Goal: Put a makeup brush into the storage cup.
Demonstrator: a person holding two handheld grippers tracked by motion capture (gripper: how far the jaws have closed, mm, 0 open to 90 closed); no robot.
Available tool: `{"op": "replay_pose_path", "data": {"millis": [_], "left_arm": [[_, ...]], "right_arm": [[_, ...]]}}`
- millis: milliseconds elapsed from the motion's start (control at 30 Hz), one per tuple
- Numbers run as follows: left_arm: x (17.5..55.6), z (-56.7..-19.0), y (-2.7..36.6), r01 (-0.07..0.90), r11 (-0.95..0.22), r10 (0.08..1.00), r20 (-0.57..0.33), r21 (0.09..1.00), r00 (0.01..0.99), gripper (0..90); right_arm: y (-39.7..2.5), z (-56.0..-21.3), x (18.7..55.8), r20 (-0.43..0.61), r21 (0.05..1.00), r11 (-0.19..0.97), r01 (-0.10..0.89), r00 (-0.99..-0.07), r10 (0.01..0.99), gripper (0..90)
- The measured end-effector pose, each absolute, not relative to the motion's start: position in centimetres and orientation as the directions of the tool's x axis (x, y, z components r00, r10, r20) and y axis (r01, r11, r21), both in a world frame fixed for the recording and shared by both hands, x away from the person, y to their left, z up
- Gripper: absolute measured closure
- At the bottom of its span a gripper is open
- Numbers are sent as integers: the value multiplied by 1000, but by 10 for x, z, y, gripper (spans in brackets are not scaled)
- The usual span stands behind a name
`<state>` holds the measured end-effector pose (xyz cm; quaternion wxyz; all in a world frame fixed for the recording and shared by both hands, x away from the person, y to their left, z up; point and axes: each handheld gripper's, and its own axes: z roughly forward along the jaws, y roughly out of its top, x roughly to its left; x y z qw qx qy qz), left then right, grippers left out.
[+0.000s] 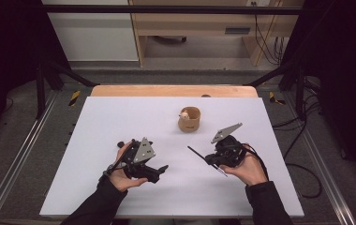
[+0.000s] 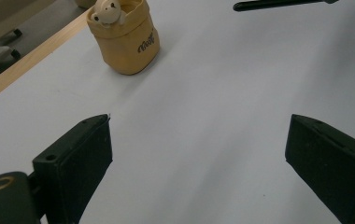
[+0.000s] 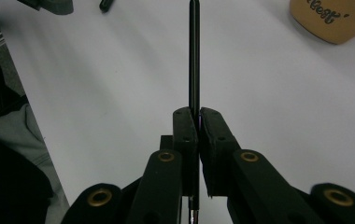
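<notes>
Right gripper [image 3: 193, 122]: clamped on black pen [image 3: 194, 56], held above white table [image 1: 120, 117]. Left gripper [image 2: 199, 154]: jaws spread, empty. Tan pen pouch [image 1: 189, 119]: upright, well apart. Advised: tip pen vertical, centre over the mouth, lower slowly.

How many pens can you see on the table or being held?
1. The black pen is clamped between the jaws of the right gripper, sticking out over the white table. More could be hidden inside the tan holder.
</notes>
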<state>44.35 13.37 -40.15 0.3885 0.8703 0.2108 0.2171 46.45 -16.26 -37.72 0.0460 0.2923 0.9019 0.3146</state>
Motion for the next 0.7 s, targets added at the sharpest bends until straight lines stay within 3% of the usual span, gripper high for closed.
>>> {"op": "replay_pose_path", "data": {"millis": [700], "left_arm": [[442,-389,106,111,-696,439,298,710,848,70]], "right_arm": [[-151,-373,462,121,589,658,470,-856,503,854]]}}
